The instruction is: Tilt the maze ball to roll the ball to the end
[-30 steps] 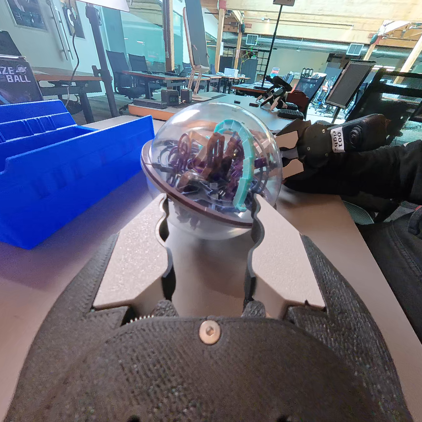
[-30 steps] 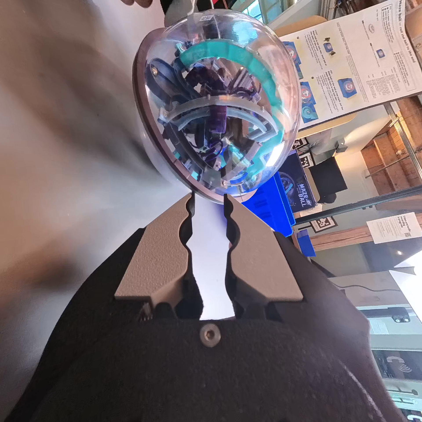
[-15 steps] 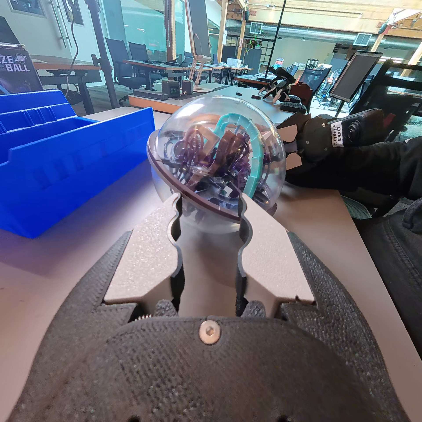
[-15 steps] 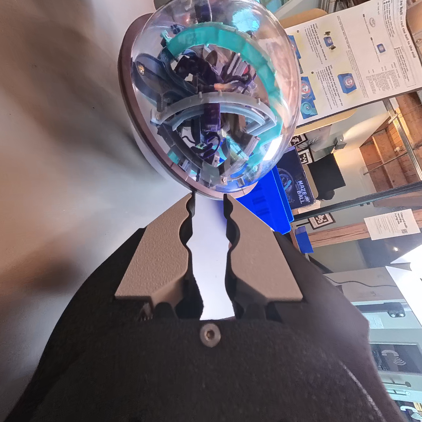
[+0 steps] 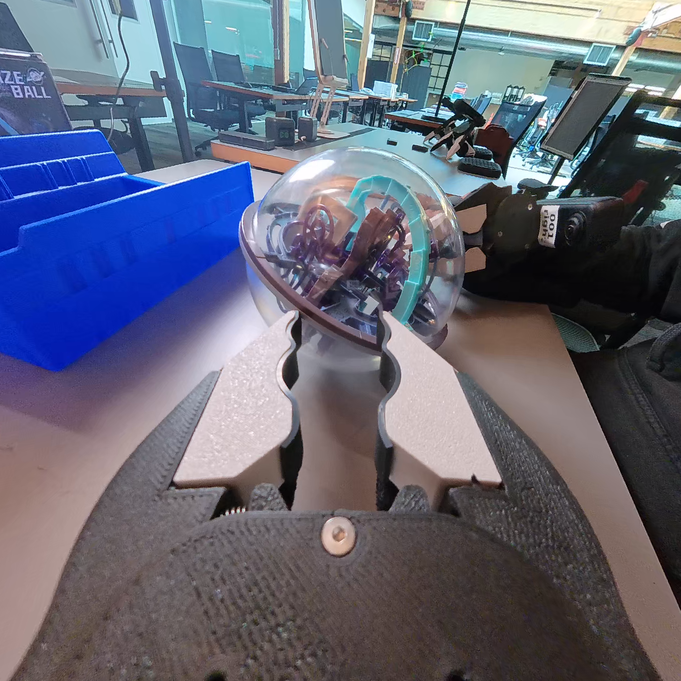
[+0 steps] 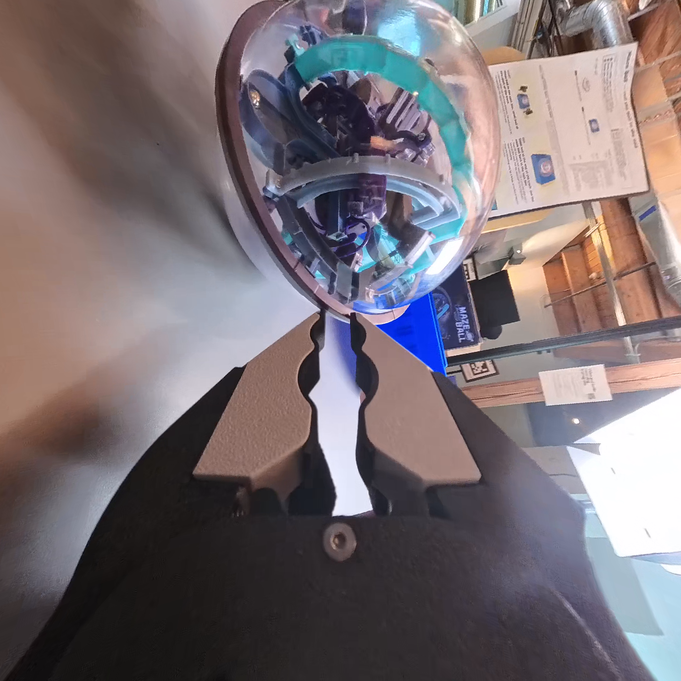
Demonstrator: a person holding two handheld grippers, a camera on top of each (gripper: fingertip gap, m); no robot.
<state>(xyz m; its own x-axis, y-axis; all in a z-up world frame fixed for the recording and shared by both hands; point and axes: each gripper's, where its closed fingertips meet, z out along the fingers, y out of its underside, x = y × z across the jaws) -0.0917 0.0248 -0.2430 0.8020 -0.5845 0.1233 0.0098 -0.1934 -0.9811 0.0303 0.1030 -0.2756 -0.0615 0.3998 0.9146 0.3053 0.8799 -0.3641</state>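
A: Maze ball (image 5: 352,250) position? It sits low over the table (image 5: 110,423), just beside the blue bin (image 5: 110,250), tilted so its dark equator rim slopes down toward the left gripper (image 5: 337,324). Whether it rests on the table, I cannot tell.

B: Grips?

A: Left gripper is part-open, its two tips set against the rim and lower shell on the near side; it looks more like a cradle than a clamp. Right gripper (image 6: 335,317) has its jaws narrowed to a slim gap, tips at the rim edge. It looks pinched on the rim, but the contact itself is hidden by the tips.

B: Why two holds on the rim?

A: My judgement: the rim is the only firm edge on a smooth sphere, and opposite holds let the pair set the tilt finely.

B: Appearance?

A: Clear shell, with tangled tracks inside in purple, brown and grey, and one teal arc (image 5: 412,236) running over the top. A small shiny ball (image 6: 255,98) may sit near the rim, but this is not certain.
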